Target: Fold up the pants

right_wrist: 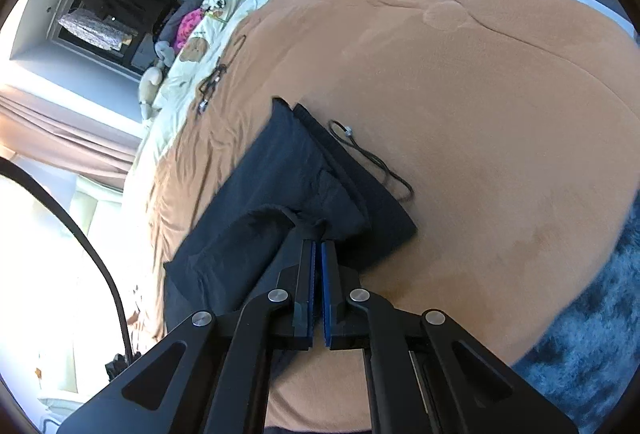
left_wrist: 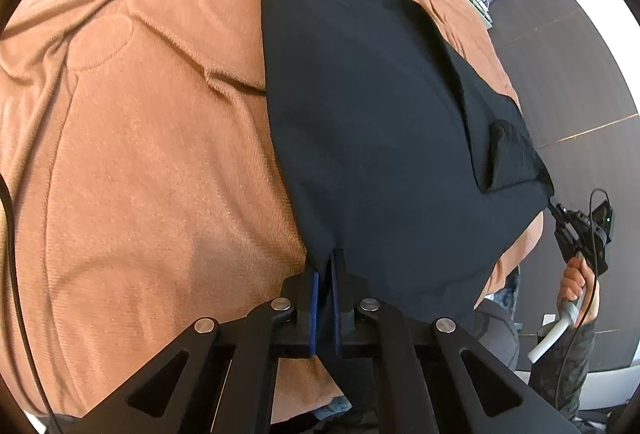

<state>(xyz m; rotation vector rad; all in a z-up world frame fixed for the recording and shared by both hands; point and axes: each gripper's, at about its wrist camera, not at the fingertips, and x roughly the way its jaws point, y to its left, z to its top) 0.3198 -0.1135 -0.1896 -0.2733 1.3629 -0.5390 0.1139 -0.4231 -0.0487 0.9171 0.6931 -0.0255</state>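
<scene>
The dark pants point(left_wrist: 380, 138) lie spread on the tan blanket point(left_wrist: 140, 154), stretching ahead of both tongs. The left gripper point(left_wrist: 325, 266) is clamped on their near edge. The right gripper point(right_wrist: 318, 246) is pinched on a bunched corner, a black cord point(right_wrist: 372, 162) just beyond.

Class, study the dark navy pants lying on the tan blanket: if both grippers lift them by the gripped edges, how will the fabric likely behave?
The dark navy cloth pants will probably sag between the left gripper and right gripper; the cloth already drapes and creases. They seem light, since only small pinches hold them. The fuzzy tan blanket may drag on them slightly.
</scene>
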